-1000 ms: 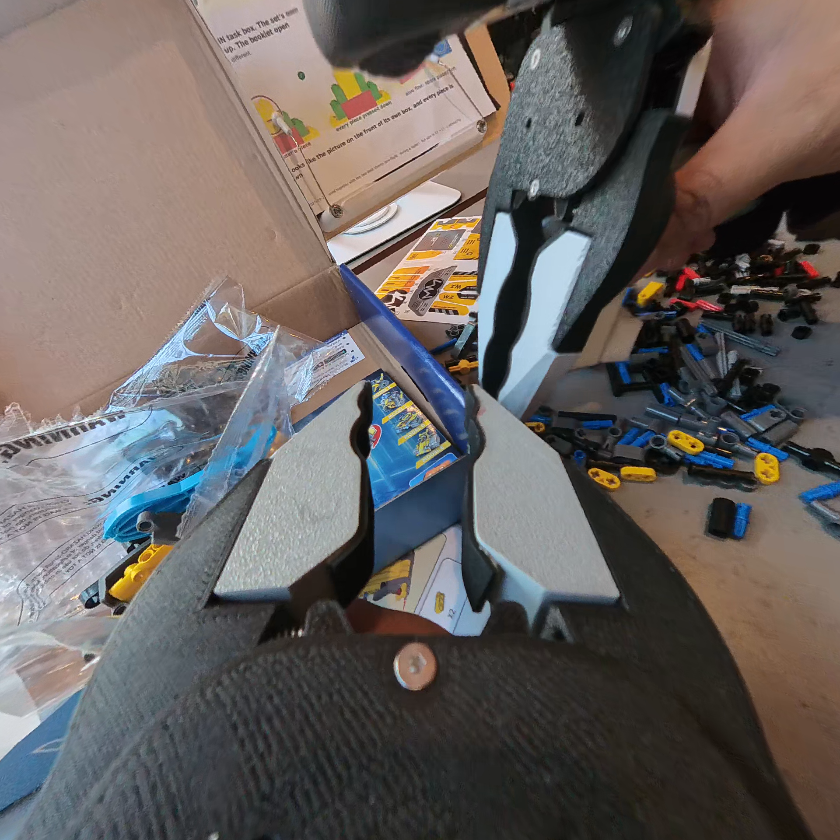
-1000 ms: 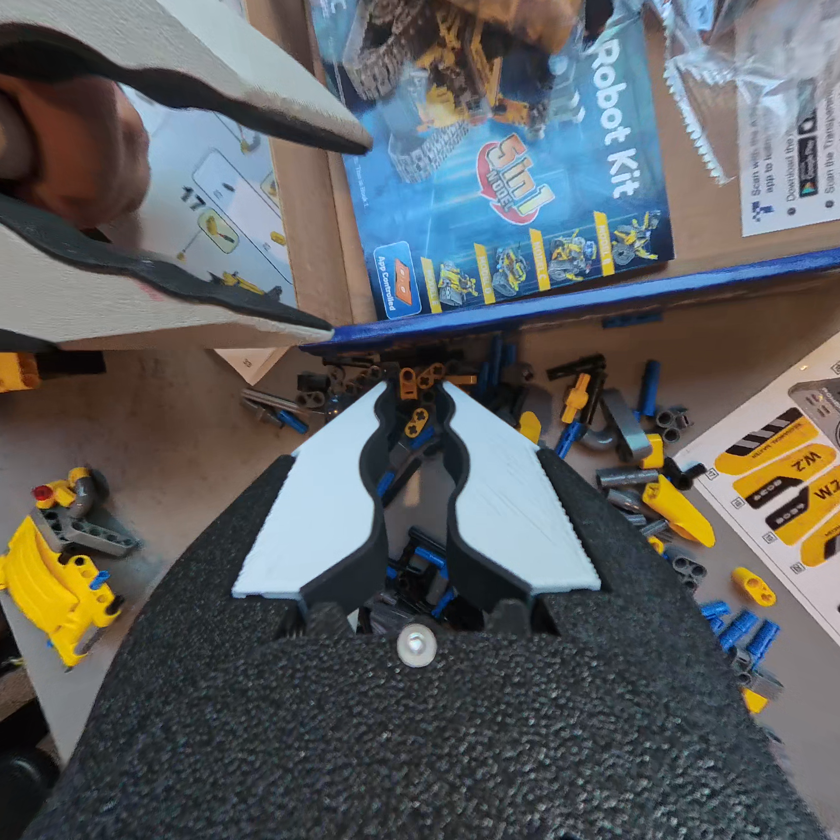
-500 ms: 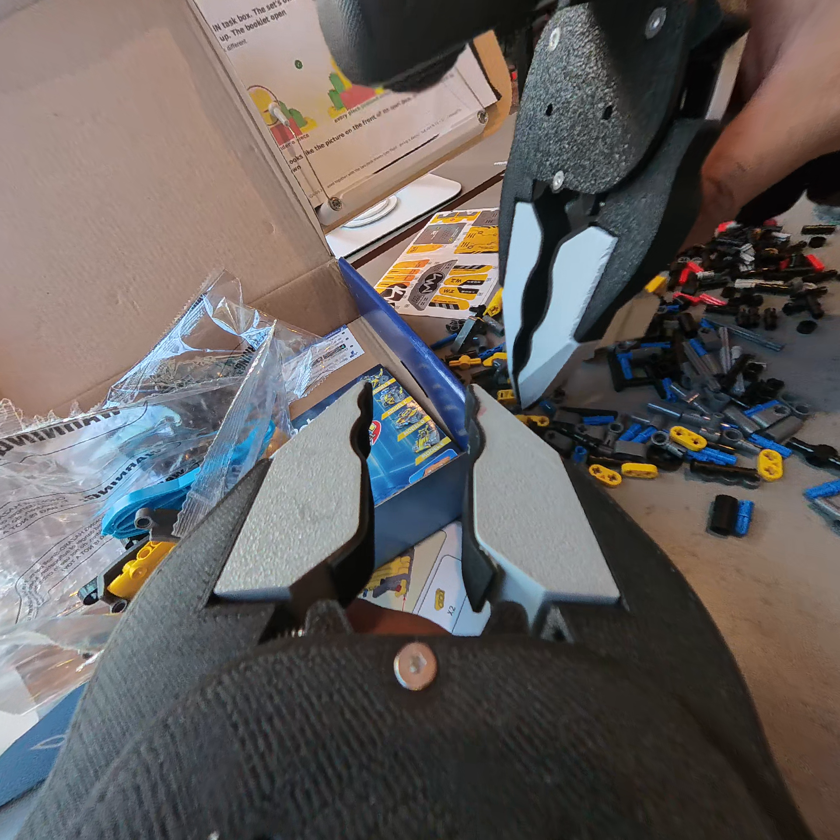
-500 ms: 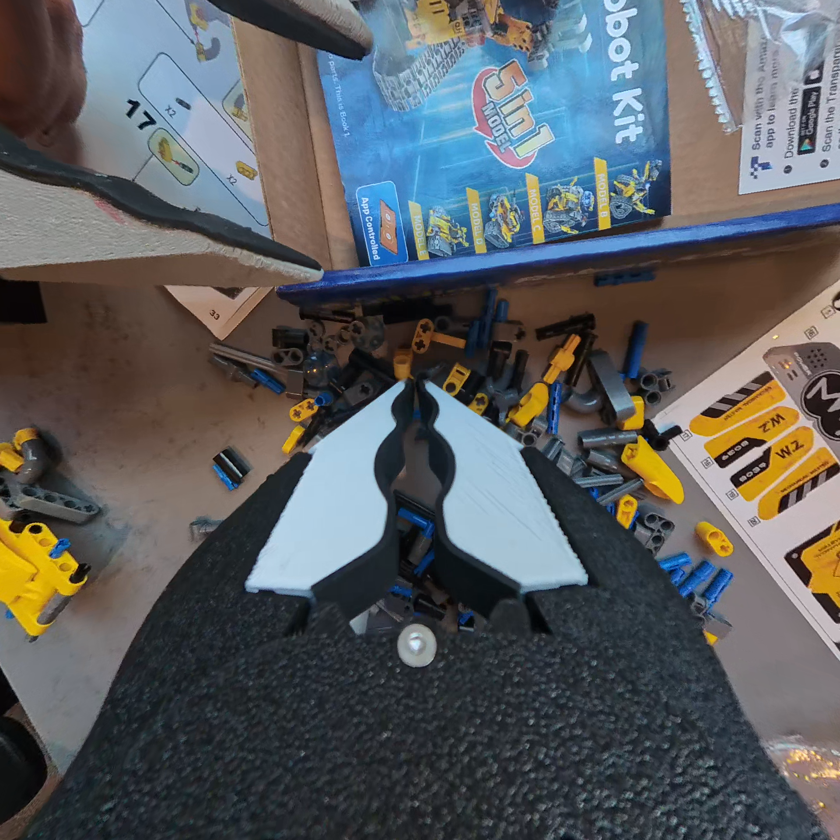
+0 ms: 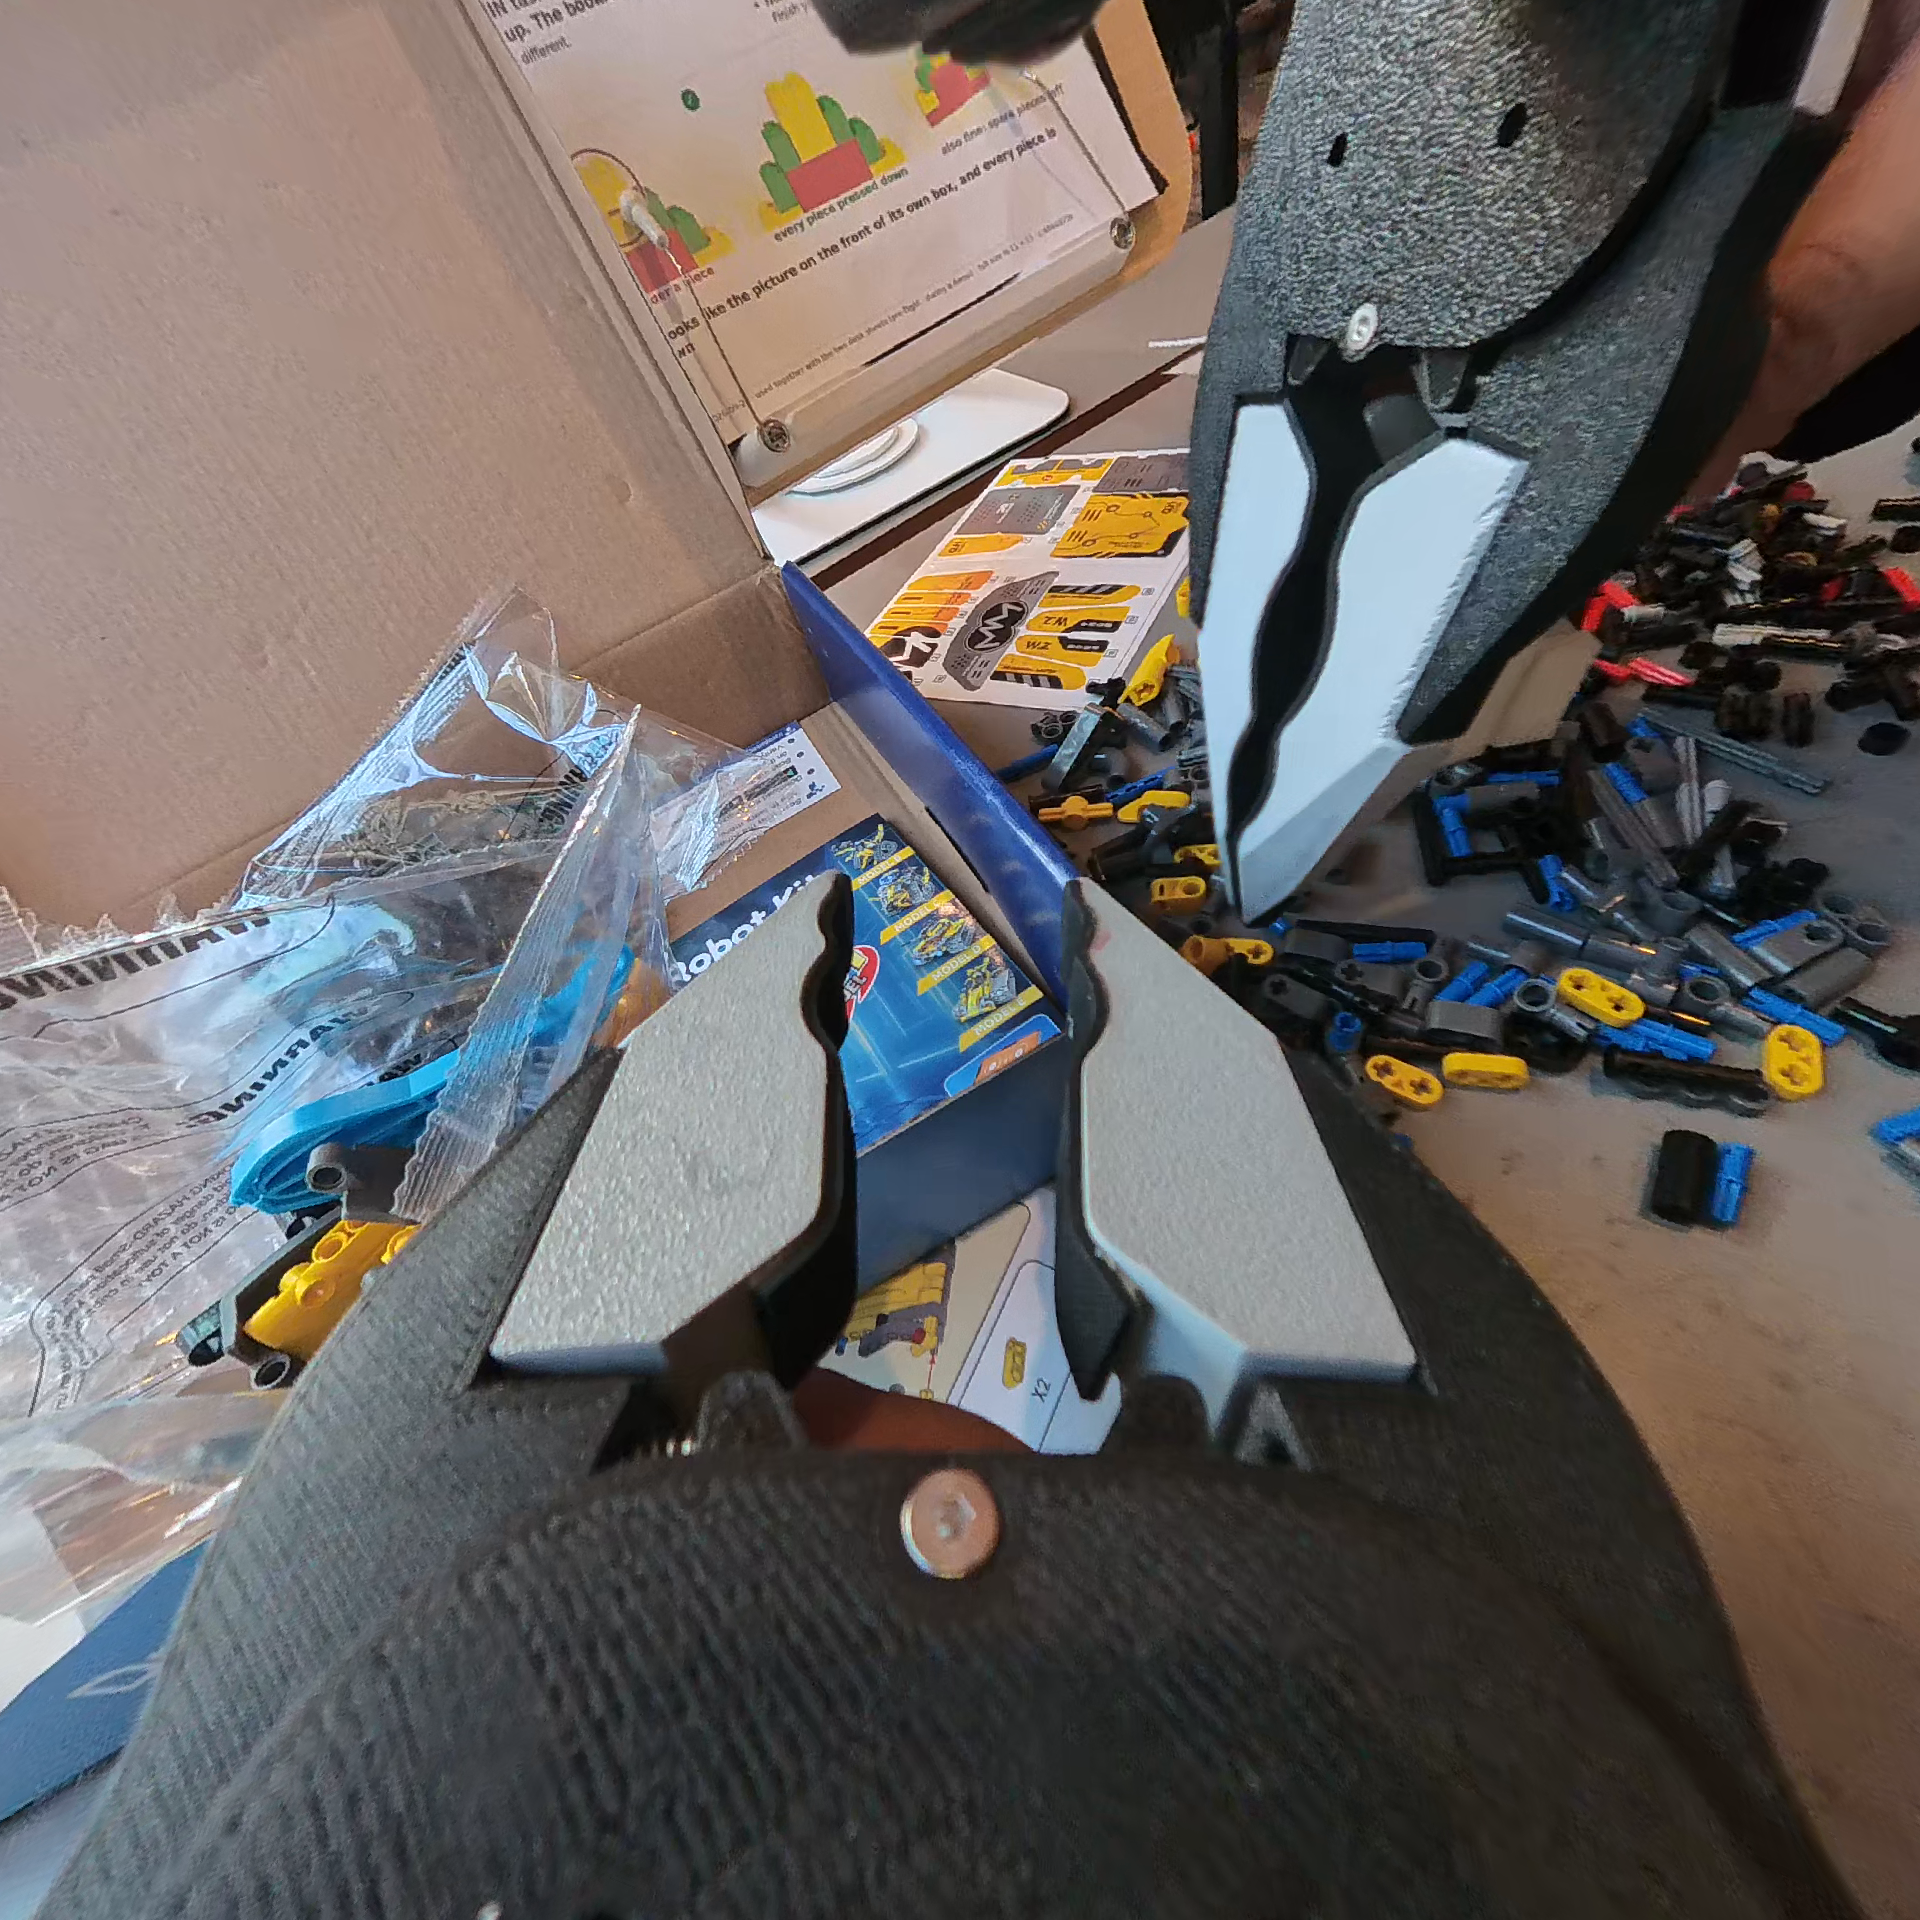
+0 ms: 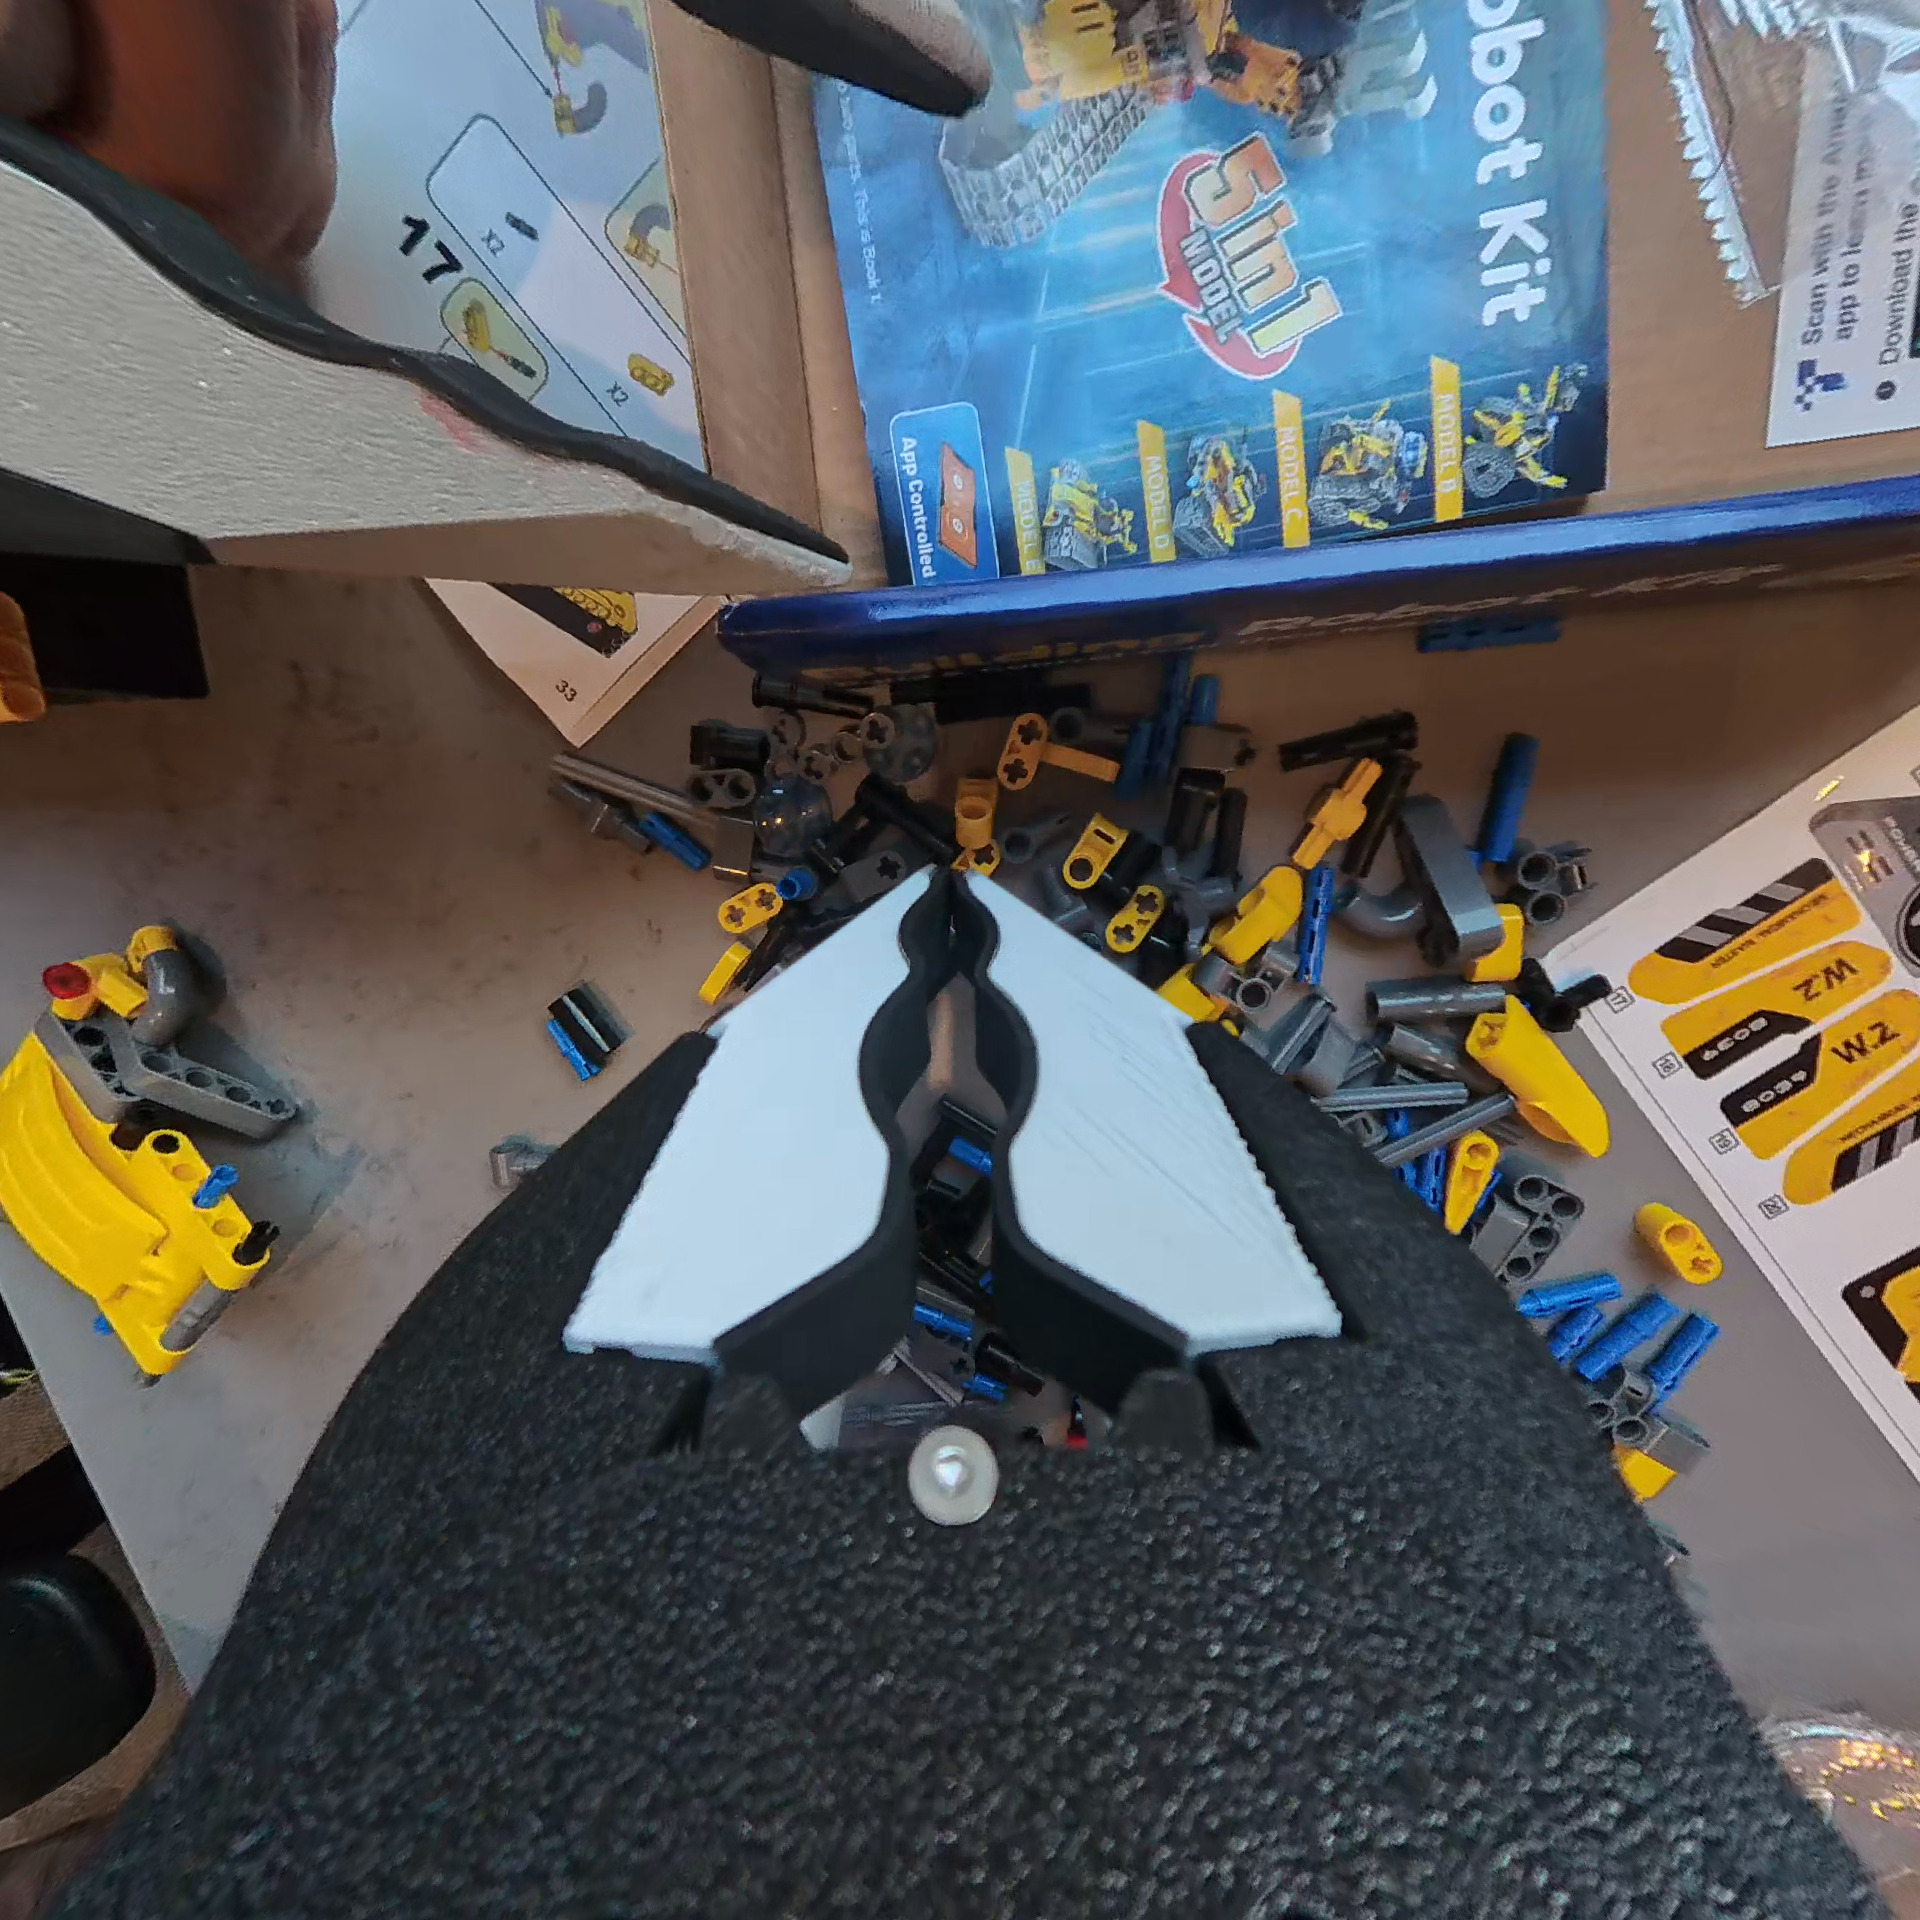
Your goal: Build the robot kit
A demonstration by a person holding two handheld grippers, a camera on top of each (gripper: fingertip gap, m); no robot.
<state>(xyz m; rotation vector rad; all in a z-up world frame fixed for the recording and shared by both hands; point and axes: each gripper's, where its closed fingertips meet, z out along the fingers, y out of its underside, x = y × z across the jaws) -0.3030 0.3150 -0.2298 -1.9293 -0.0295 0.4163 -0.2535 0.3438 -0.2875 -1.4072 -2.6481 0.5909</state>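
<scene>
My left gripper [image 5: 956, 904] is open, its jaws standing either side of the corner of the blue box wall [image 5: 935, 769], above a blue booklet [image 5: 935, 987] that lies in the box. It also shows in the right wrist view [image 6: 904, 332], over a white instruction page [image 6: 540, 260]. My right gripper [image 6: 951, 878] is shut, its tips down at the near edge of a pile of small yellow, blue, grey and black parts [image 6: 1195, 904]. I see nothing between its tips. In the left wrist view the right gripper [image 5: 1247, 904] points down into the pile [image 5: 1558, 935].
A sticker sheet [image 6: 1787, 1039] lies right of the pile. A partly built yellow assembly [image 6: 114, 1174] sits at the left. Clear plastic bags [image 5: 312, 987] fill the box's left side under a raised cardboard flap [image 5: 312, 416]. A standing instruction sheet [image 5: 831, 208] is behind. The left gripper's tips are roughly 8 cm from the right gripper's. Left tips and right tips are each some 20 cm from the partly built yellow assembly [image 6: 114, 1174].
My right gripper has shut; a second ago its jaws were open around a small yellow part. It has drawn back from the box wall. My left gripper has stayed in place.
</scene>
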